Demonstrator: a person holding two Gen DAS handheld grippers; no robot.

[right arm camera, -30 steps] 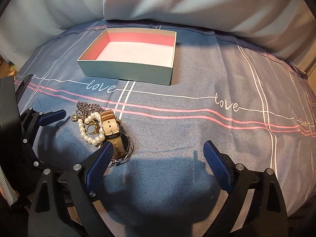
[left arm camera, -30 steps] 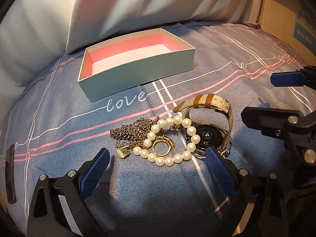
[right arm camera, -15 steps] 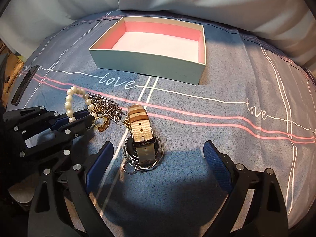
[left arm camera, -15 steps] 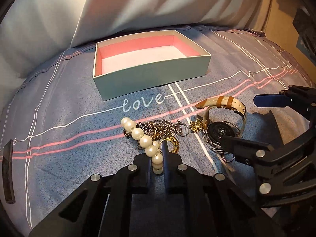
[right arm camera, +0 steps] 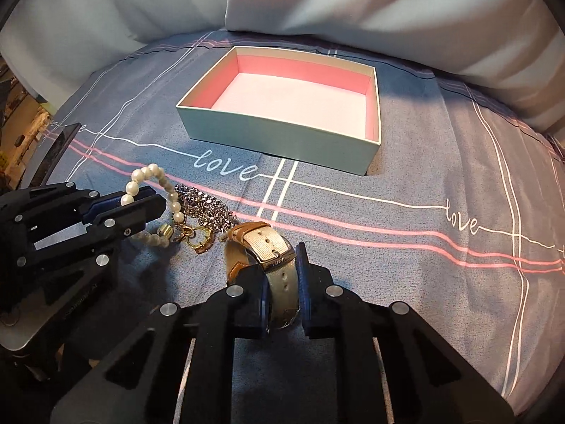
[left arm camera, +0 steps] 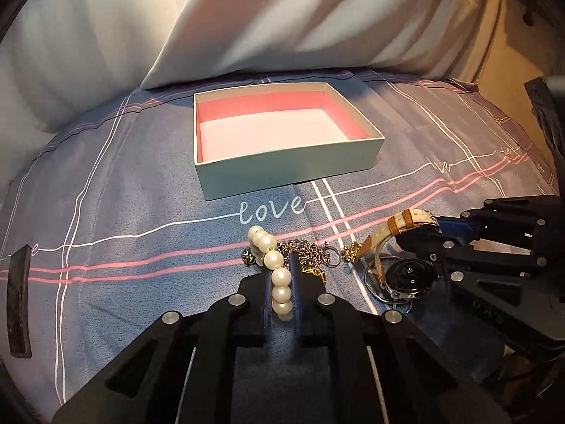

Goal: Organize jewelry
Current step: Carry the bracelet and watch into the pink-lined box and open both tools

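An open pale green box (left arm camera: 282, 169) with a pink lining sits empty on the bedspread; it also shows in the right wrist view (right arm camera: 275, 137). My left gripper (left arm camera: 281, 282) is shut on a pearl bracelet (left arm camera: 272, 258), also seen in the right wrist view (right arm camera: 141, 183). My right gripper (right arm camera: 281, 282) is shut on the beige strap of a watch (right arm camera: 272, 251); the watch face (left arm camera: 409, 275) shows in the left wrist view. A silver chain (right arm camera: 204, 205) and gold pieces (right arm camera: 201, 236) lie between the two grippers.
The blue bedspread (right arm camera: 423, 247) has pink and white lines and "love" lettering. White pillows (left arm camera: 282, 17) lie behind the box. A dark flat object (left arm camera: 19, 300) lies at the far left of the bed.
My left gripper closed on the pearl bracelet and lifted part of it. My right gripper moved left to the watch and closed on its strap. Both views came closer to the box.
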